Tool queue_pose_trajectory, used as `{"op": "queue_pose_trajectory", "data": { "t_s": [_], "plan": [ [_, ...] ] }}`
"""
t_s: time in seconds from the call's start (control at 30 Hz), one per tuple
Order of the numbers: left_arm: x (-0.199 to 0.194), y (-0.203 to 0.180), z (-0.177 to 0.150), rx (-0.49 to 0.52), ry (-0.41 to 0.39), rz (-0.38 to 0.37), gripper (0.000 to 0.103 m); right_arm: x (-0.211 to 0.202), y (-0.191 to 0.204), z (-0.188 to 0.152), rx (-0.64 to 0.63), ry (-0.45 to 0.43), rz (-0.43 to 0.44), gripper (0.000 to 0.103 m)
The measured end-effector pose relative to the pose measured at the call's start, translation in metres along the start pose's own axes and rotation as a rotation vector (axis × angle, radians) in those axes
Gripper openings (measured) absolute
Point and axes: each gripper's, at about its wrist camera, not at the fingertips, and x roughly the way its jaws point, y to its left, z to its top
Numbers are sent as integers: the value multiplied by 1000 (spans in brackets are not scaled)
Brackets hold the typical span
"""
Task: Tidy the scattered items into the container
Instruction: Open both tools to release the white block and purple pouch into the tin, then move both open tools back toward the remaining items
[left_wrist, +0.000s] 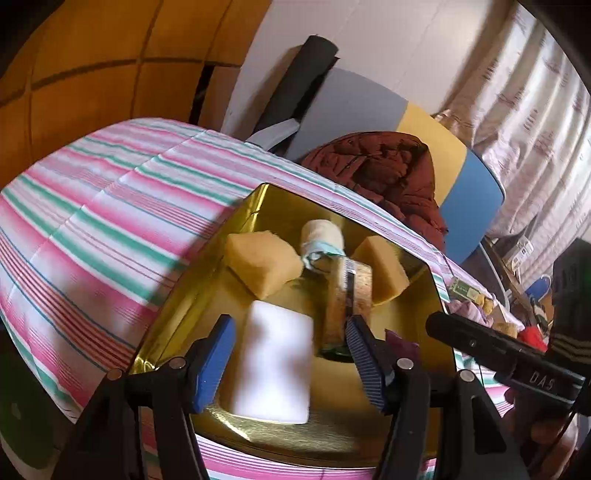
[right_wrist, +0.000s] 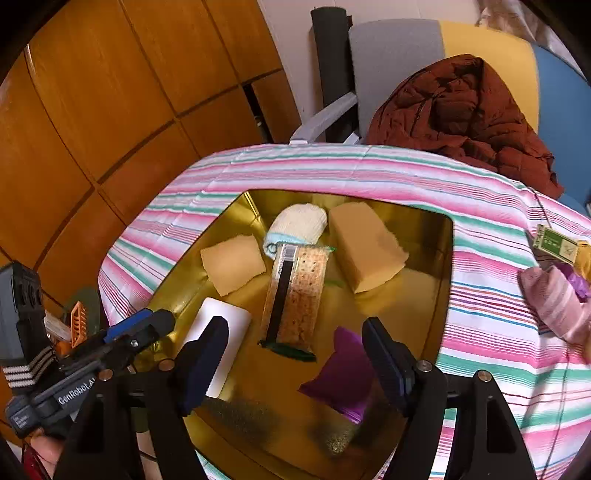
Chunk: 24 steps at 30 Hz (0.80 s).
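Lower frame, both views: the right gripper (right_wrist: 295, 358) is standing released, jaws parted and empty above a purple packet (right_wrist: 341, 373) lying in the gold tray (right_wrist: 424, 295), while the left gripper (left_wrist: 290, 354) is hanging likewise unclenched over a white block (left_wrist: 275, 363), gripping nothing. Mid-frame, already stowed: cracker pack (right_wrist: 293, 295), two yellow sponges (right_wrist: 232, 264) and rolled cloth (right_wrist: 299, 225) are sitting inside the tray. Right edge, further off: pink striped sock (right_wrist: 557, 302) and green box (right_wrist: 557, 243) are waiting on the striped cloth (right_wrist: 332, 166); judged step is release-and-withdraw, the next calling for reaching right with open jaws.
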Motion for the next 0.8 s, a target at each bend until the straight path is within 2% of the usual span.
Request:
{"op": "queue_pose_trajectory", "data": {
  "t_s": [0.37, 0.57, 0.8],
  "plan": [
    [0, -26, -9, 60, 20, -26, 64, -40, -28, -5, 36, -66, -20, 80],
    [-1, -40, -17, 95, 21, -38, 64, -61, -61, -14, 74, -79, -72, 80],
    [5, -61, -31, 120, 59, -81, 64, -81, -108, -33, 130, -72, -153, 83]
  ]
}}
